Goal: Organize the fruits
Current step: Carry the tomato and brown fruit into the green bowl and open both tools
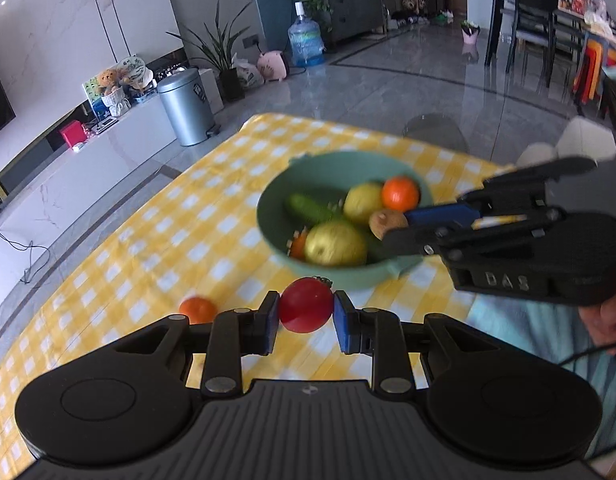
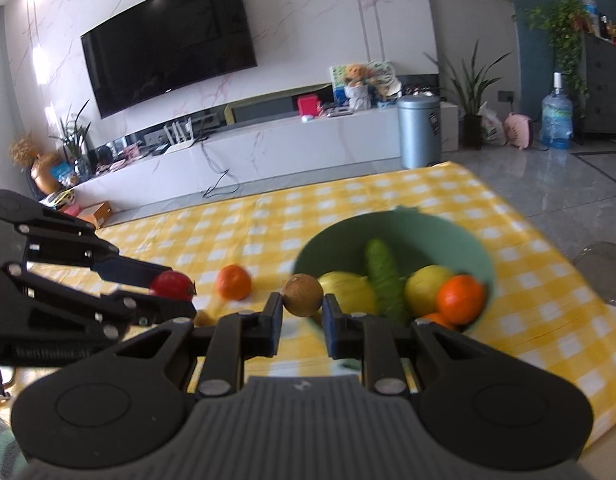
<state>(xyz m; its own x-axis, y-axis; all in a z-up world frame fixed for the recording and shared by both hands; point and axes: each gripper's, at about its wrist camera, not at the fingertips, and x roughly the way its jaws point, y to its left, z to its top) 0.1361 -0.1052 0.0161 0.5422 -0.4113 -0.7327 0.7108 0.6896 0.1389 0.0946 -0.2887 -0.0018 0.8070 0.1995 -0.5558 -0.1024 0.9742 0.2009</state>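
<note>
Red tomato clamped between your left gripper jaws; brown kiwi clamped between right gripper jaws; green bowl beyond both.

Both handheld grippers are matte black plastic with silver screws, round side discs and blue-padded fingers; one housing bears raised letters "DAS".

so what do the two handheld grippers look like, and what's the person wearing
Both are black plastic. The left gripper and right gripper each have two linkage fingers with silver pivot pins, blue pads, two round discs and a ribbed grey centre plate. The right one's side bears raised letters "DAS". A thin black cable runs by the hand; the clothing is pale blue-green striped.
</note>
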